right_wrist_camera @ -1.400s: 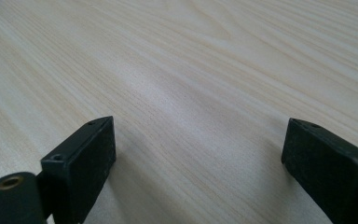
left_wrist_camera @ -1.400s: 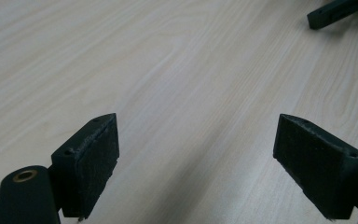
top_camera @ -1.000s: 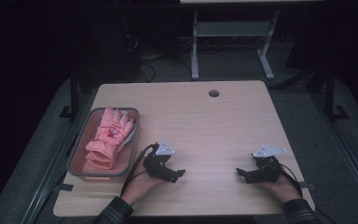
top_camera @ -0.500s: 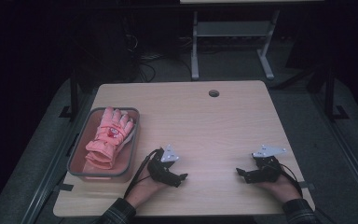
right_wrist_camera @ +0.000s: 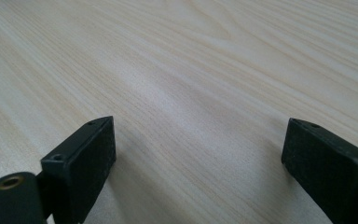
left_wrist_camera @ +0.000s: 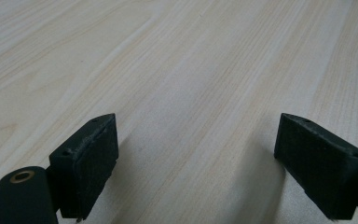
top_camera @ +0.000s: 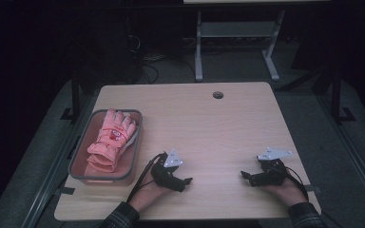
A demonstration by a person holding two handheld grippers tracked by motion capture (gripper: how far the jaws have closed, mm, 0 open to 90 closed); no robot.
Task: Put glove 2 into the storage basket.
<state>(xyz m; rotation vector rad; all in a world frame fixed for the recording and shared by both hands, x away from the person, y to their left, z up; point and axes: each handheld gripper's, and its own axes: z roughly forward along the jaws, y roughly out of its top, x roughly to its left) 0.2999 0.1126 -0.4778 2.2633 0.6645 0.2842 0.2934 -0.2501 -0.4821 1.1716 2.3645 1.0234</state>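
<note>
On the pale wood worktop (top_camera: 228, 128), both the left tool (top_camera: 183, 183) and right tool (top_camera: 245, 176) rest empty with jaws spread, seemingly staged to reach the pink gloves (top_camera: 109, 138) lying in the grey tray (top_camera: 134, 142).

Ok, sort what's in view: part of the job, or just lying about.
Job: gloves, in the tray; left gripper and right gripper, both open and empty.
Lying about: table with its hole; metal stand behind it.
</note>
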